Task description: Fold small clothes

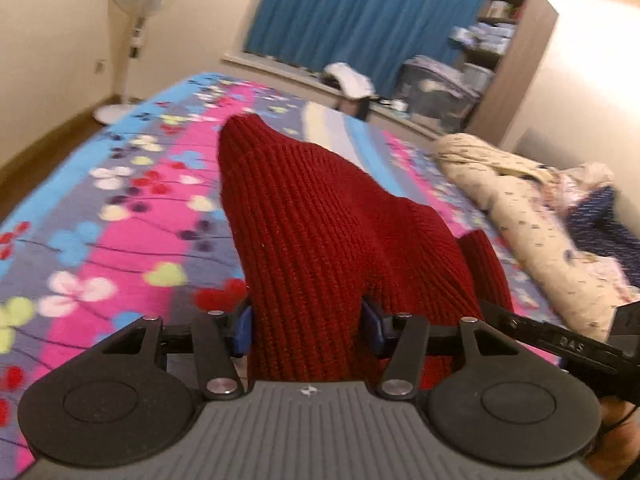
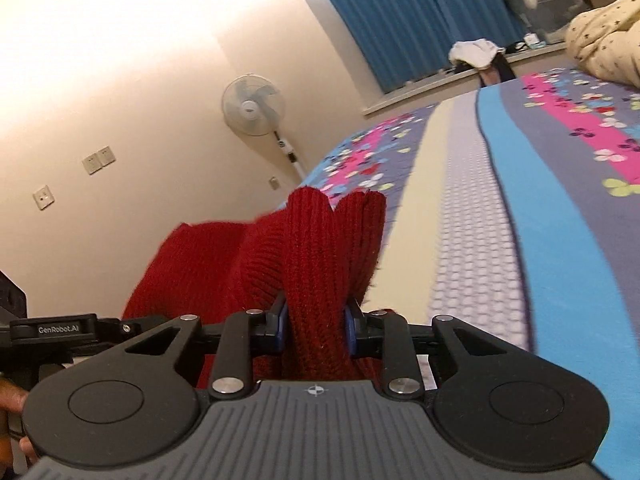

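Note:
A dark red ribbed knit garment (image 1: 312, 216) is held up above the flowered bedspread (image 1: 132, 208). My left gripper (image 1: 308, 324) is shut on a thick bunch of it, and the cloth rises ahead in a hump. My right gripper (image 2: 316, 328) is shut on another bunched part of the red knit garment (image 2: 320, 248), which spreads away to the left. The right gripper's black arm (image 1: 560, 344) shows at the right edge of the left wrist view. The blue pads (image 2: 282, 324) press the cloth on both sides.
A cream patterned quilt (image 1: 516, 200) and other bundled clothes lie on the bed's right side. A standing fan (image 2: 256, 112) is by the wall past the bed's edge. A blue curtain (image 1: 360, 12), a windowsill with items and storage boxes (image 1: 436, 92) lie beyond.

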